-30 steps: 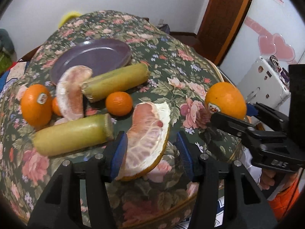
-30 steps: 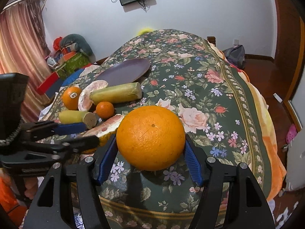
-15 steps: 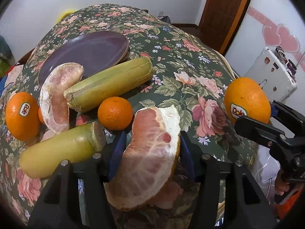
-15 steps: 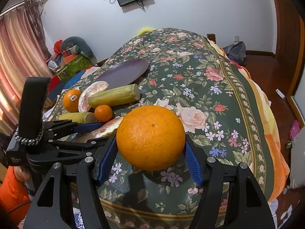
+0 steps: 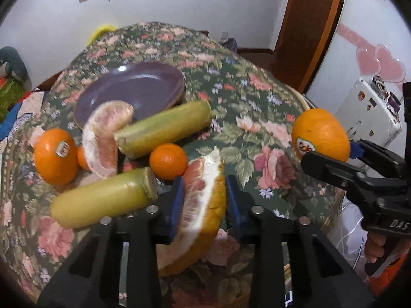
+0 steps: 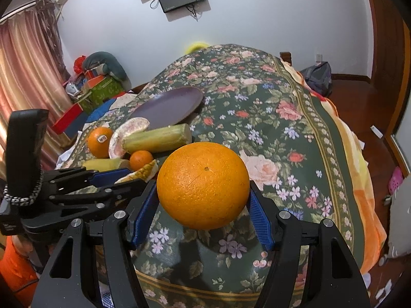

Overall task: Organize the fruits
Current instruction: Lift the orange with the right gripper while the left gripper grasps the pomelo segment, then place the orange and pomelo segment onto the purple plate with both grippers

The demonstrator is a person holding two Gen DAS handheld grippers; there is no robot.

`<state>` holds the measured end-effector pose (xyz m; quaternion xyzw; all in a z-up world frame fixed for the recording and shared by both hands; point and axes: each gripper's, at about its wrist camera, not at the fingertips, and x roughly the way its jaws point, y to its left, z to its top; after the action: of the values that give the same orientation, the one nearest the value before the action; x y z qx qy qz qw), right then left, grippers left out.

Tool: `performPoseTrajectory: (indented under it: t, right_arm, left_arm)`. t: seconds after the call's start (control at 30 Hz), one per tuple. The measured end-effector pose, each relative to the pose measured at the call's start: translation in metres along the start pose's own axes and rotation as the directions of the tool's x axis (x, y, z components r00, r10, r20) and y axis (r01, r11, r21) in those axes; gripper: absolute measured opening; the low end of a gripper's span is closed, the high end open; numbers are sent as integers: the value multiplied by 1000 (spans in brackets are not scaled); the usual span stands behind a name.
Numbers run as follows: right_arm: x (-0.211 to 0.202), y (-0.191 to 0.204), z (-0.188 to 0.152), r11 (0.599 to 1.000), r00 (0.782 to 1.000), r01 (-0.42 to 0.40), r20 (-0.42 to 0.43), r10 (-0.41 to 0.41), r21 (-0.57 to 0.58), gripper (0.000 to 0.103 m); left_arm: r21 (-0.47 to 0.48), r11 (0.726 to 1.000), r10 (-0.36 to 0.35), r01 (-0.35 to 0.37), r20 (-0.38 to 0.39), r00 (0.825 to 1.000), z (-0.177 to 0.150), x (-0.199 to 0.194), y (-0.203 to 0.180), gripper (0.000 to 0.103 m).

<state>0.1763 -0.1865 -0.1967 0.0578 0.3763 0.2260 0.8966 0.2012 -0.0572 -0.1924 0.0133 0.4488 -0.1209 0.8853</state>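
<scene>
our left gripper [image 5: 204, 202] clamps a pomelo wedge [image 5: 203, 205] near the table's front edge; our right gripper [image 6: 203, 205] grips a large orange [image 6: 203, 184] above the floral tablecloth [image 6: 282, 128], purple plate [image 6: 167, 107] beyond.

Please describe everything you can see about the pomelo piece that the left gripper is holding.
The pomelo wedge is a curved slice with pink, slightly ragged flesh, a thick white pith layer and yellow-orange rind on its outer side. It stands on edge, its pointed tip up and away from the camera. The left gripper is closed on it, blue pads against the flesh side and the rind side. Whether it rests on the floral tablecloth is unclear.
</scene>
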Motion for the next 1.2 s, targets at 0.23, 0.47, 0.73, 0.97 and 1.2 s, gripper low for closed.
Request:
performPoseTrajectory:
  t: [0.23, 0.47, 0.73, 0.97, 1.2]
  right_arm:
    - [-3, 11, 12, 1000, 999, -9, 33, 9, -21, 63]
    - [-2, 21, 27, 999, 998, -14, 58, 17, -41, 63]
    - [3, 37, 44, 997, 995, -28, 91, 35, -77, 63]
    - [13, 49, 62, 994, 993, -39, 109, 51, -107, 63]
    - [34, 56, 81, 989, 991, -35, 121, 52, -141, 63]
  left_arm:
    - [-43, 999, -17, 19, 42, 999, 2, -21, 9, 26]
    - [-95, 995, -3, 14, 120, 993, 5, -51, 27, 20]
    - [-140, 990, 34, -8, 183, 982, 14, -76, 51, 17]
    - [-180, 983, 72, -28, 242, 968, 25, -92, 74, 16]
    - [-218, 975, 115, -51, 291, 950, 46, -97, 102, 16]
